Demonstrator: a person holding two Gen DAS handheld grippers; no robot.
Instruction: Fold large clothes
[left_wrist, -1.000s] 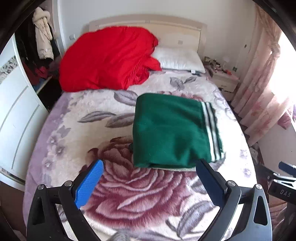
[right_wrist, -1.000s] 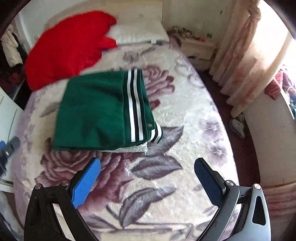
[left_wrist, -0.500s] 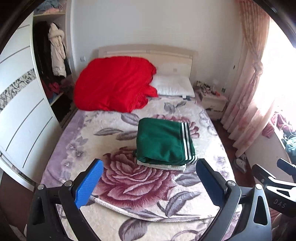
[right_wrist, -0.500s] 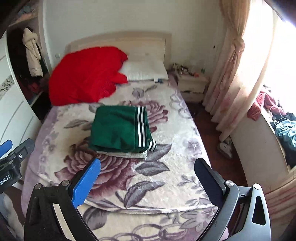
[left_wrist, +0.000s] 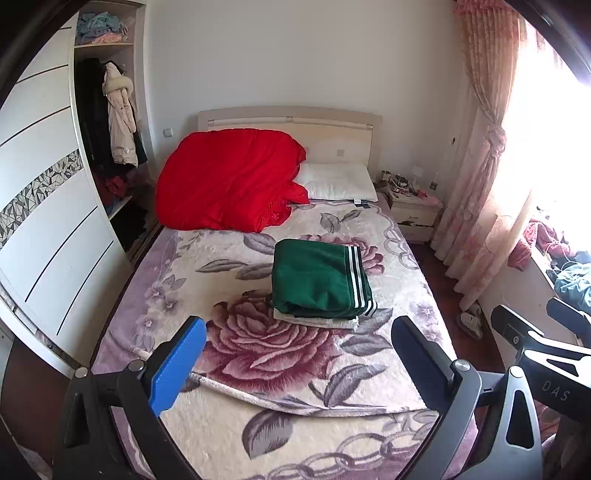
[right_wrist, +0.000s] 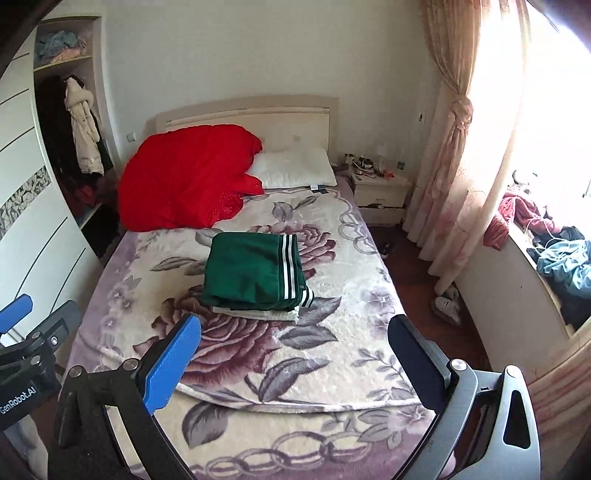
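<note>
A folded green garment with white stripes (left_wrist: 317, 282) lies in the middle of the floral bed blanket (left_wrist: 258, 369), on top of a folded white piece. It also shows in the right wrist view (right_wrist: 251, 271). My left gripper (left_wrist: 299, 356) is open and empty, held back near the foot of the bed, well short of the garment. My right gripper (right_wrist: 293, 350) is also open and empty, at the same distance. Each gripper shows at the edge of the other's view.
A red quilt (left_wrist: 229, 181) and a white pillow (left_wrist: 338, 181) lie at the headboard. A wardrobe (left_wrist: 48, 221) stands left of the bed, a nightstand (left_wrist: 413, 210) and curtains (left_wrist: 480, 166) right. Clothes are piled on the window ledge (right_wrist: 554, 251).
Both grippers have pulled back and up from the bed, away from the folded green garment, so the whole room shows. Both stayed open and empty.
</note>
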